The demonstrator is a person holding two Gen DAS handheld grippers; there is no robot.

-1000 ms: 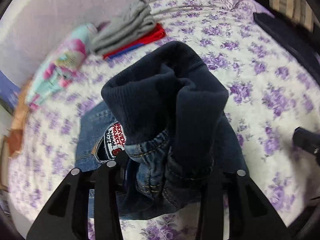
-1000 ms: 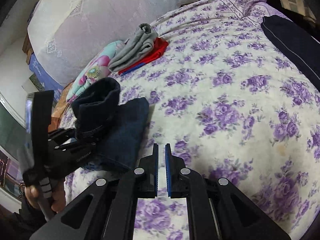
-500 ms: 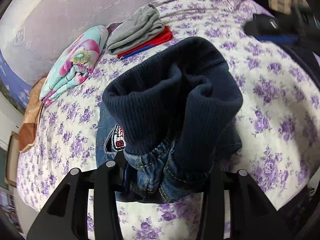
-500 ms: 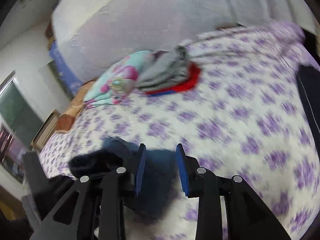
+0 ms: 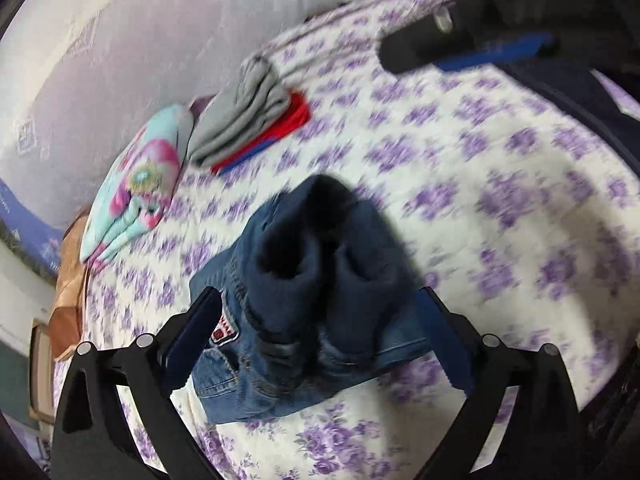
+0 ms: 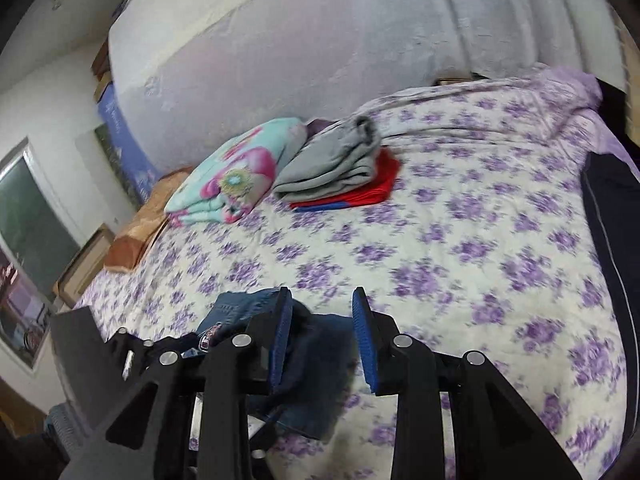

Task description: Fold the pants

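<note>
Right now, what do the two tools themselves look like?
Both match: the left tool and right tool have matte black angular linkage arms with triangular cut-outs and round silver rivets. Their flat fingers carry blue ribbed pads. No cables or sleeves visible.

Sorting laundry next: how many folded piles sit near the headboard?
2. The floral blanket lies farther left; beside it to the right is the stack of gray clothes over a red garment. More may be hidden outside both views.
</note>
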